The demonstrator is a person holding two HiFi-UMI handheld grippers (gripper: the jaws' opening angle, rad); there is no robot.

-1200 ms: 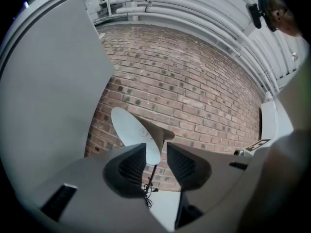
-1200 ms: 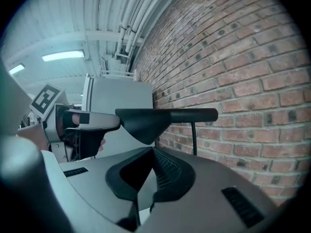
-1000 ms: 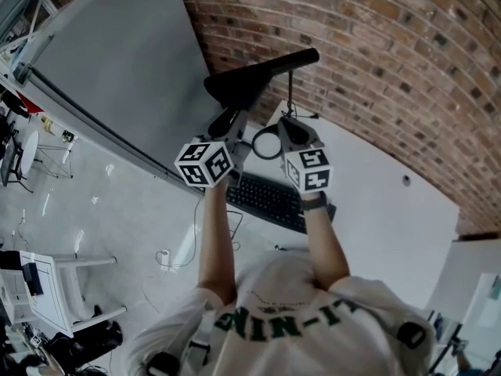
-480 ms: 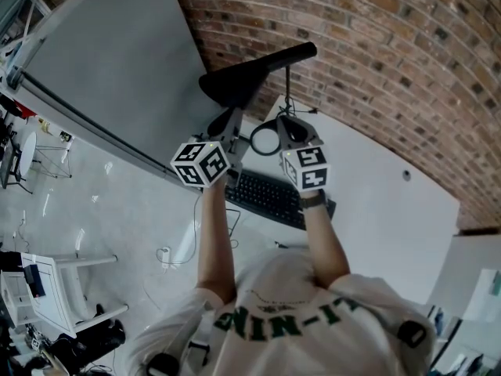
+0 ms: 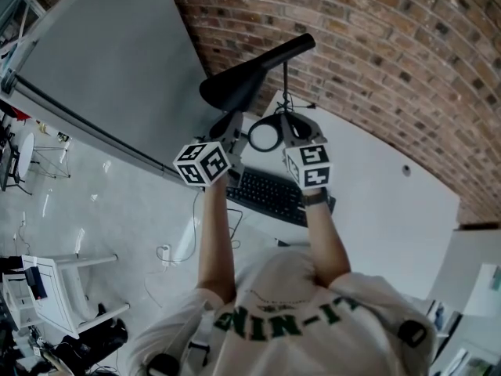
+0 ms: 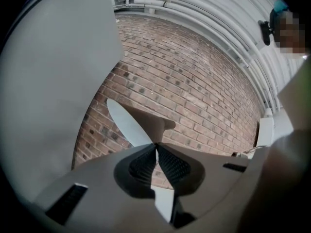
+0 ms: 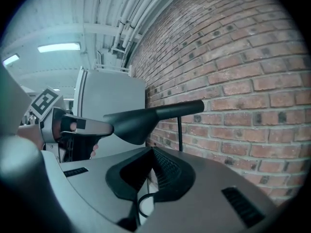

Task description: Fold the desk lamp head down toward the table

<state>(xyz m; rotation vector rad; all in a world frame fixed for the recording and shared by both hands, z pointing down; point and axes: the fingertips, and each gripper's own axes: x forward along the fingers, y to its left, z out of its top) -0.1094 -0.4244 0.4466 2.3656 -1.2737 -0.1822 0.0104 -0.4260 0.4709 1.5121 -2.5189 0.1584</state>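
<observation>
1. In the head view, the foot of the black desk lamp's thin upright stem (image 5: 284, 84) drops behind the two grippers, so where it meets the white table (image 5: 383, 202) cannot be seen.
2. A dark round ring (image 5: 251, 138) lies between the grippers. What it belongs to is hard to make out.
3. A black keyboard (image 5: 266, 197) on the table is partly covered by the marker cubes and the person's forearms.
4. The left gripper view shows only part of the black cone-shaped lamp head (image 6: 131, 124): its pale inner face and a stretch of its outer wall. The stem is out of sight there, and a pale blurred shape fills the right edge.
5. The lamp head (image 5: 233, 87) stands raised above the table's far corner, in front of the red brick wall (image 5: 391, 45). Its wide mouth faces a grey flat panel (image 5: 117, 61), and its narrow neck runs up to the right.
6. The left gripper (image 6: 156, 149) has its jaws pressed almost together, with only a thin slit between them. The edge of the lamp head's mouth sits right at their tips.
7. The right gripper view shows this same gripper (image 7: 111, 126) meeting the wide end of the lamp head (image 7: 136, 123).
8. The right gripper (image 7: 152, 154) has its jaws closed on each other with nothing between them. It is low and in front of the stem (image 7: 180, 132), not touching the lamp.
9. A dark loop of cable (image 7: 141, 205) shows in the gap beneath the right gripper's jaws.
10. In the head view, the right gripper (image 5: 286, 125) sits just right of the ring and the left gripper (image 5: 229, 118) just left of it.
</observation>
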